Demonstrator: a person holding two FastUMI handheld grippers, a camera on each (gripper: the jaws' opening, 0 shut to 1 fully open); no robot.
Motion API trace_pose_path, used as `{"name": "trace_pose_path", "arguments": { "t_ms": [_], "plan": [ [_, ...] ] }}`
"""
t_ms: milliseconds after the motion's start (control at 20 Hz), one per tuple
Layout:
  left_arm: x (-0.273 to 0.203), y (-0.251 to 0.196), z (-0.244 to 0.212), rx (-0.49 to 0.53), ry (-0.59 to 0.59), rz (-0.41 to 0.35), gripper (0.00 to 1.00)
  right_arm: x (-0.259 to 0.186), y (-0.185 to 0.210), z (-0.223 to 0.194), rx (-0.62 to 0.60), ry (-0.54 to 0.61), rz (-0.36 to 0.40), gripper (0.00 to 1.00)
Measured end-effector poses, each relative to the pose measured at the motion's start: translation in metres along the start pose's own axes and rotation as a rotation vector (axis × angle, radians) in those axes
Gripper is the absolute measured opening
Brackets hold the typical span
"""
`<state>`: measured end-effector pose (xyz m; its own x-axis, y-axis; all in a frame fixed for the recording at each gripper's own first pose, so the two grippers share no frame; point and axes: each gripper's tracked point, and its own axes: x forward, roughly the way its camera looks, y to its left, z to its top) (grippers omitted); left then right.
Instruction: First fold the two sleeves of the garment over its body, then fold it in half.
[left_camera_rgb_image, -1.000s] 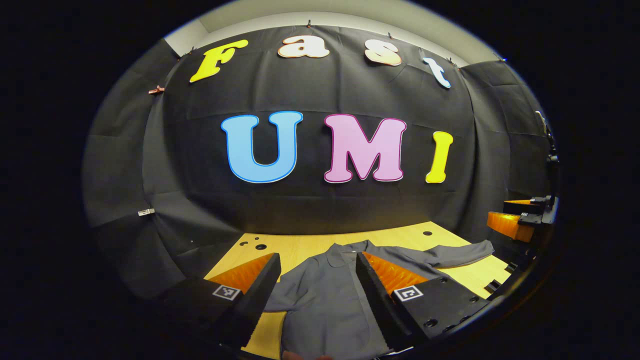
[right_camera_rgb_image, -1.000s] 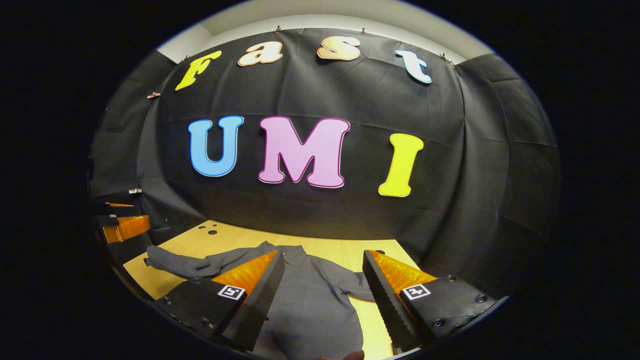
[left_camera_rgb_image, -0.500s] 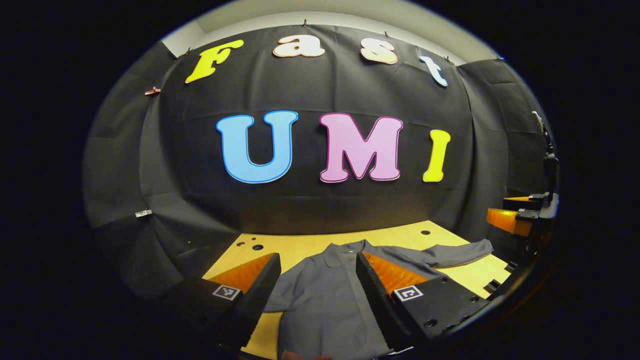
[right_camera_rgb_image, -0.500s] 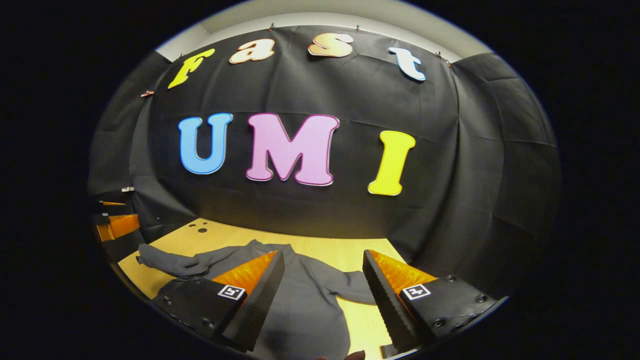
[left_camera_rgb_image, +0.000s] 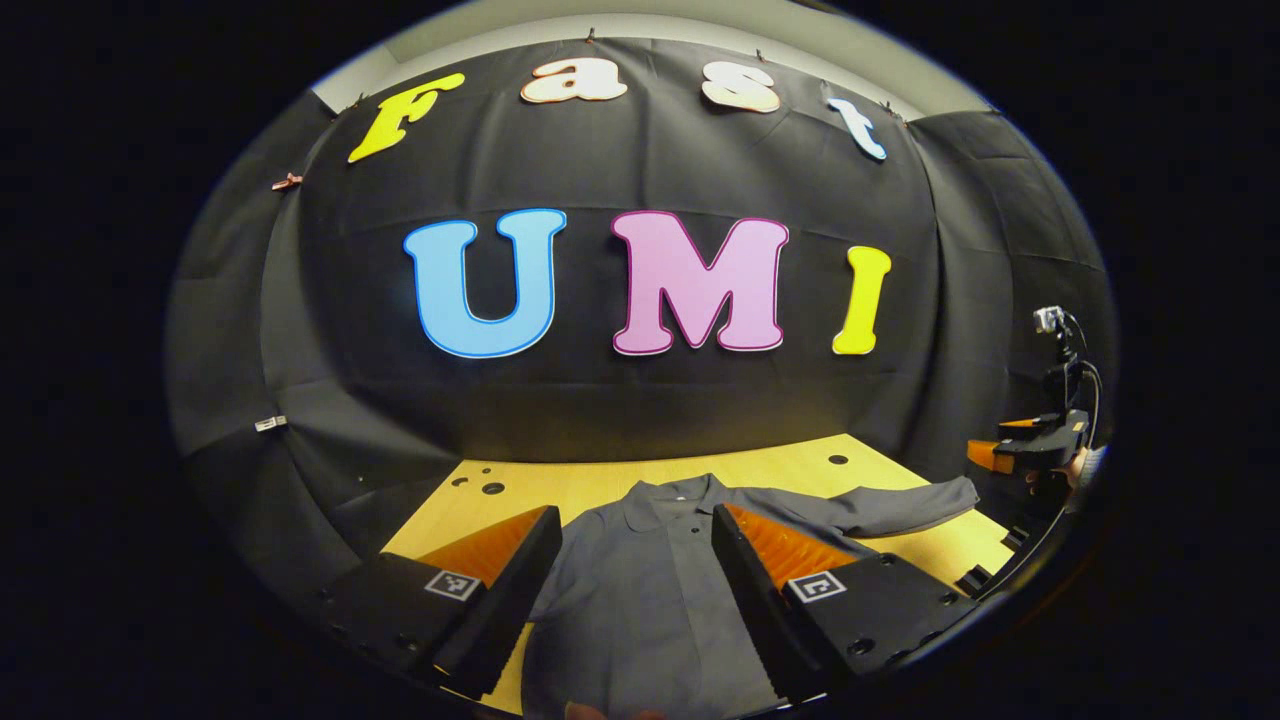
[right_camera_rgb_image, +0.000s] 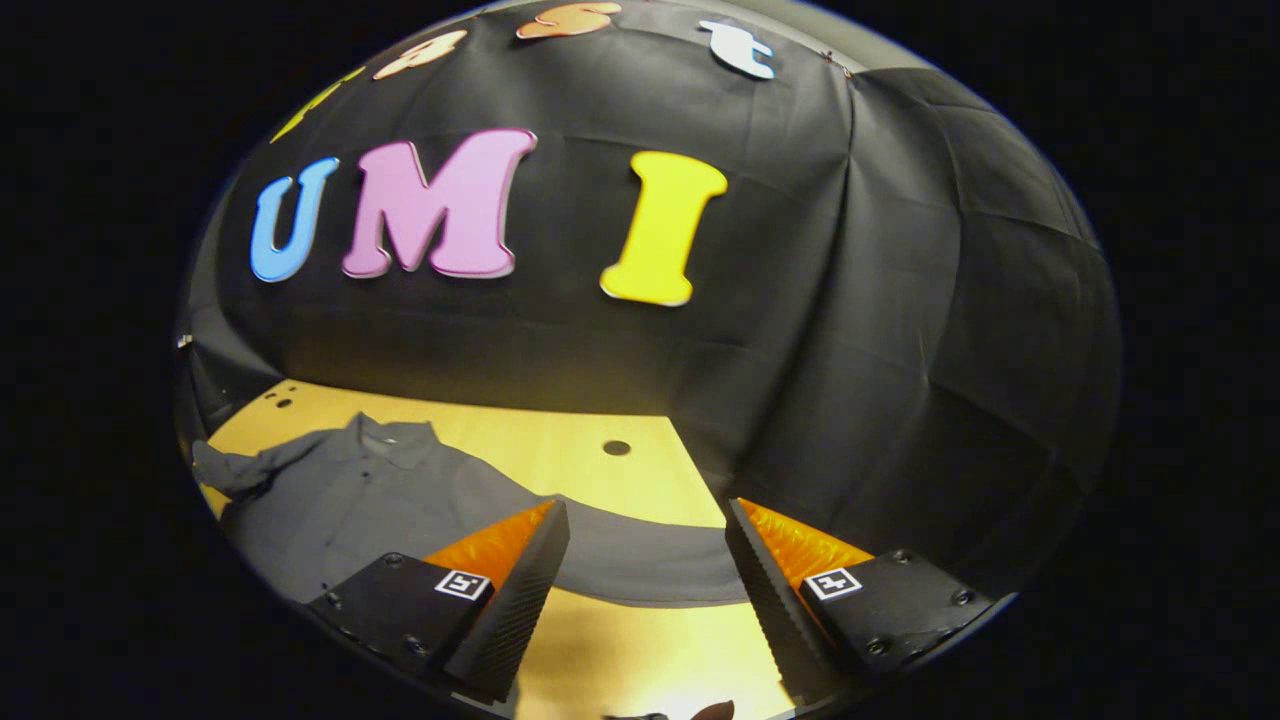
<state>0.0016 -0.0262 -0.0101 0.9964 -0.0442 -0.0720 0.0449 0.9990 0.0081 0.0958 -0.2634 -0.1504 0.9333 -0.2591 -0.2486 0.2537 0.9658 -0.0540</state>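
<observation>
A grey button-up shirt (left_camera_rgb_image: 640, 600) lies flat on the yellow table (left_camera_rgb_image: 590, 480), collar toward the wall. My left gripper (left_camera_rgb_image: 635, 515) hovers open over the shirt's body, which shows between its fingers. One sleeve (left_camera_rgb_image: 890, 505) stretches out to the right. In the right gripper view the shirt (right_camera_rgb_image: 360, 500) lies at the left and that sleeve (right_camera_rgb_image: 640, 560) runs across the gap between the fingers. My right gripper (right_camera_rgb_image: 645, 510) is open above the sleeve, holding nothing. It also appears far right in the left gripper view as the right gripper (left_camera_rgb_image: 1030, 450), held by a hand (left_camera_rgb_image: 1078, 466).
The table (right_camera_rgb_image: 560, 460) has small round holes, one (right_camera_rgb_image: 617, 447) beyond the sleeve and others (left_camera_rgb_image: 492, 488) at the far left corner. Black cloth walls close the booth behind and on both sides. The shirt's other sleeve (right_camera_rgb_image: 215, 465) lies bunched at the far left.
My right gripper has swung right and tipped down, so the outstretched sleeve now lies between its fingers. My left gripper has barely shifted, still over the shirt's body.
</observation>
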Motion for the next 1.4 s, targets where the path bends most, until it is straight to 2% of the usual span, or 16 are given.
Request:
{"name": "trace_pose_path", "arguments": {
  "t_ms": [300,700,850,950,1050,1100,1150,1250,1400],
  "plan": [
    [0.0,0.002,-0.006,0.009,0.047,0.064,0.95,0.086,-0.057,-0.083,0.004,0.156,-0.052,0.98],
    [-0.005,0.011,-0.012,0.035,0.095,0.137,0.97,0.143,-0.099,-0.169,0.003,0.317,-0.093,0.98],
    [-0.005,0.014,-0.011,0.049,0.096,0.151,0.97,0.149,-0.102,-0.196,0.035,0.381,-0.078,0.98],
    [-0.005,0.016,-0.011,0.054,0.096,0.162,0.96,0.155,-0.1,-0.197,0.074,0.385,-0.063,0.98],
    [-0.005,0.014,-0.013,0.046,0.104,0.165,0.95,0.152,-0.088,-0.196,0.124,0.403,-0.002,0.93],
    [-0.005,0.014,-0.013,0.044,0.11,0.165,0.95,0.153,-0.082,-0.195,0.136,0.401,0.015,0.72],
    [-0.006,0.014,-0.014,0.044,0.113,0.166,0.95,0.16,-0.069,-0.197,0.129,0.396,0.073,0.51],
    [-0.007,0.016,-0.013,0.048,0.11,0.171,0.95,0.152,-0.067,-0.195,0.077,0.393,0.077,0.08],
    [-0.006,0.018,-0.013,0.043,0.104,0.178,0.95,0.151,-0.066,-0.185,0.044,0.382,0.067,0.05]
  ]
}}
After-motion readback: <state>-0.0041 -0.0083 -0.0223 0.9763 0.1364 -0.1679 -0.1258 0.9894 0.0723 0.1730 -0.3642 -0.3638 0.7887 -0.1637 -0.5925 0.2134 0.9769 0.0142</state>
